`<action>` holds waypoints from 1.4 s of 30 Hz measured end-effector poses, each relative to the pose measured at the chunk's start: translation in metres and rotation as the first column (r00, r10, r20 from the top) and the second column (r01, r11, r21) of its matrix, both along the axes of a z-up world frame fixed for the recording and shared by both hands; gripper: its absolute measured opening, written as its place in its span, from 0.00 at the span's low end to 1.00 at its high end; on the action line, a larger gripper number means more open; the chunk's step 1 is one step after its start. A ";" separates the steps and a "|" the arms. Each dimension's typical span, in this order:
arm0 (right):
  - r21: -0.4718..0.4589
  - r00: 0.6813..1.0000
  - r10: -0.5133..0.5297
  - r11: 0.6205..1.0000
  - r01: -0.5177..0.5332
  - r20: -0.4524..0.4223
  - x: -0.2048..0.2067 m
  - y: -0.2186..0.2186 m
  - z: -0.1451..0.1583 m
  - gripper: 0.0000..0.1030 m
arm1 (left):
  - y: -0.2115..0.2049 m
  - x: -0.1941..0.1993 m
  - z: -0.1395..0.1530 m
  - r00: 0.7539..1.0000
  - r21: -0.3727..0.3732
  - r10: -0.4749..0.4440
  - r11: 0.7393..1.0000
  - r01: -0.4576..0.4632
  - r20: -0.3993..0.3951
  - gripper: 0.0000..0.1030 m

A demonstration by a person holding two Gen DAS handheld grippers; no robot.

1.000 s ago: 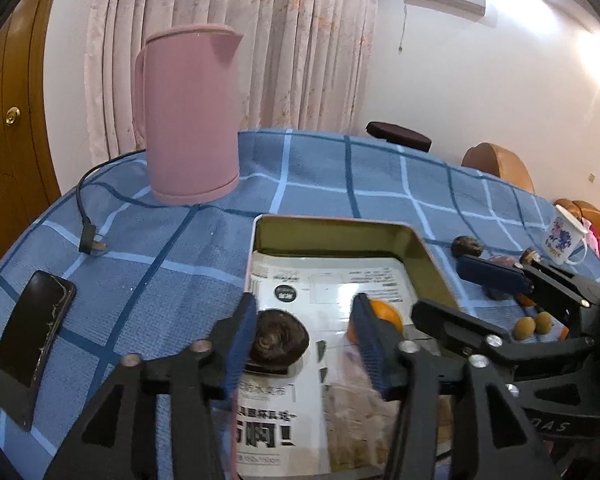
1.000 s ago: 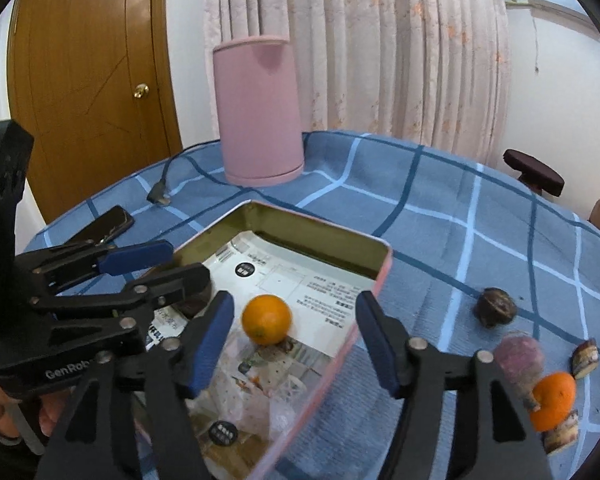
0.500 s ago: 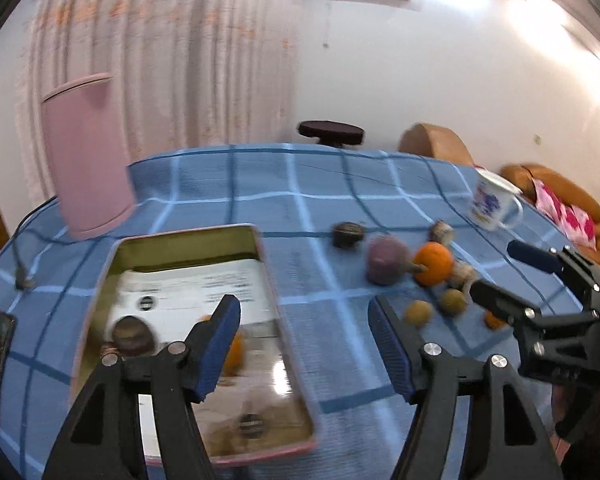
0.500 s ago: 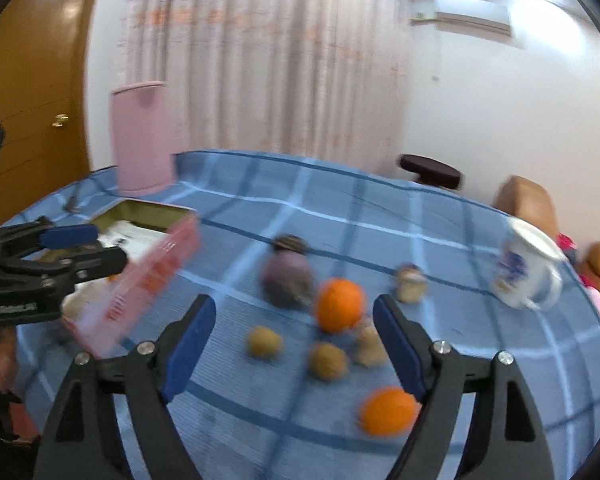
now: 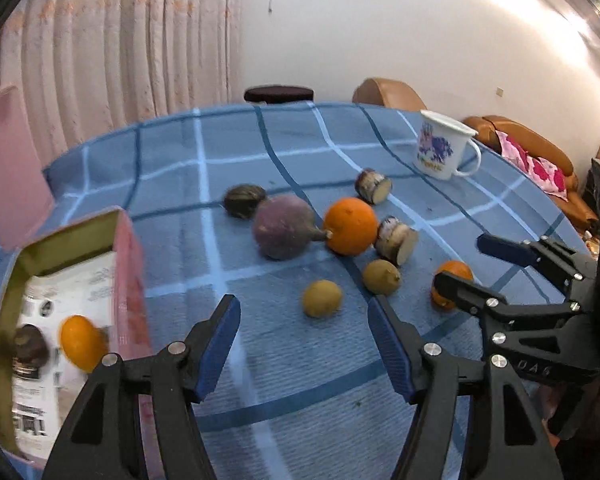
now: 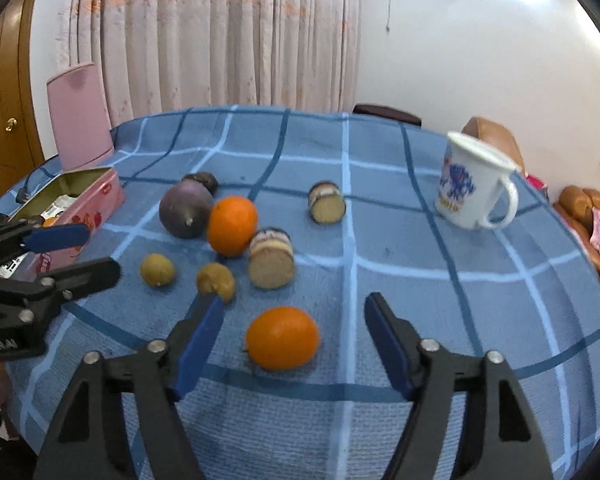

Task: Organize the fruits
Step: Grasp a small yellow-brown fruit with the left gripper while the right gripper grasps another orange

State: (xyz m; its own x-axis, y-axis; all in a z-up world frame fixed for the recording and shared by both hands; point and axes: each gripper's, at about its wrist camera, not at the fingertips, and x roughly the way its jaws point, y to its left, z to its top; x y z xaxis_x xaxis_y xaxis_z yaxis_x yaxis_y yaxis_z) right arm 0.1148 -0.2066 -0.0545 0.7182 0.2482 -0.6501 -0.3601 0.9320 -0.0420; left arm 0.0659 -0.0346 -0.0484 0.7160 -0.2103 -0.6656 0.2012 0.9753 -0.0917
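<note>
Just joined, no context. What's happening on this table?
A person is sorting fruit into a pink tin with two handheld tools. An orange and a dark fruit already lie in it. Both tools are empty: the left tool is open near a small brown fruit, and the right tool is closing, its jaws either side of a loose orange.

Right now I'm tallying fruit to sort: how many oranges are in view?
3: one orange inside the tin, one in the cluster against the purple fruit, one lying between the right gripper's closing jaws. None seem hidden.
</note>
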 end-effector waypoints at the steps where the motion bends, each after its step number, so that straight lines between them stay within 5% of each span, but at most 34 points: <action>1: -0.008 1.000 -0.002 1.000 0.002 -0.005 0.000 0.001 -0.003 0.67 | -0.001 0.003 -0.002 1.000 -0.008 -0.006 1.000 0.006 -0.014 0.66; 6: -0.019 0.999 0.008 1.000 -0.008 -0.036 0.003 0.002 -0.008 0.59 | -0.010 0.011 -0.007 0.999 0.009 -0.024 1.000 0.025 -0.043 0.66; 8: -0.012 0.998 0.013 1.000 -0.013 -0.057 0.006 0.003 -0.010 0.48 | -0.013 0.014 -0.008 0.998 0.008 -0.035 0.999 0.036 -0.050 0.64; 12: -0.003 0.996 0.024 1.000 -0.025 -0.086 0.009 0.003 -0.012 0.42 | -0.019 0.024 -0.014 0.994 -0.003 -0.065 0.998 0.065 -0.090 0.46; 17: 0.009 0.996 0.029 1.000 -0.028 -0.088 0.009 0.002 -0.013 0.42 | -0.017 0.030 -0.020 0.991 -0.016 -0.061 0.998 0.060 -0.120 0.42; 20: 0.009 0.996 0.033 0.999 -0.032 -0.084 0.007 0.003 -0.014 0.42 | -0.014 0.031 -0.021 0.990 -0.038 -0.066 0.997 0.062 -0.126 0.26; 31: 0.009 0.998 0.044 0.999 -0.043 -0.052 0.003 0.003 -0.012 0.42 | -0.010 0.031 -0.020 0.990 -0.056 -0.071 0.996 0.065 -0.121 0.26; 42: 0.056 0.998 0.060 0.997 -0.061 0.022 -0.009 -0.001 -0.003 0.42 | -0.009 0.016 -0.006 0.998 -0.040 -0.057 0.998 0.056 -0.018 0.26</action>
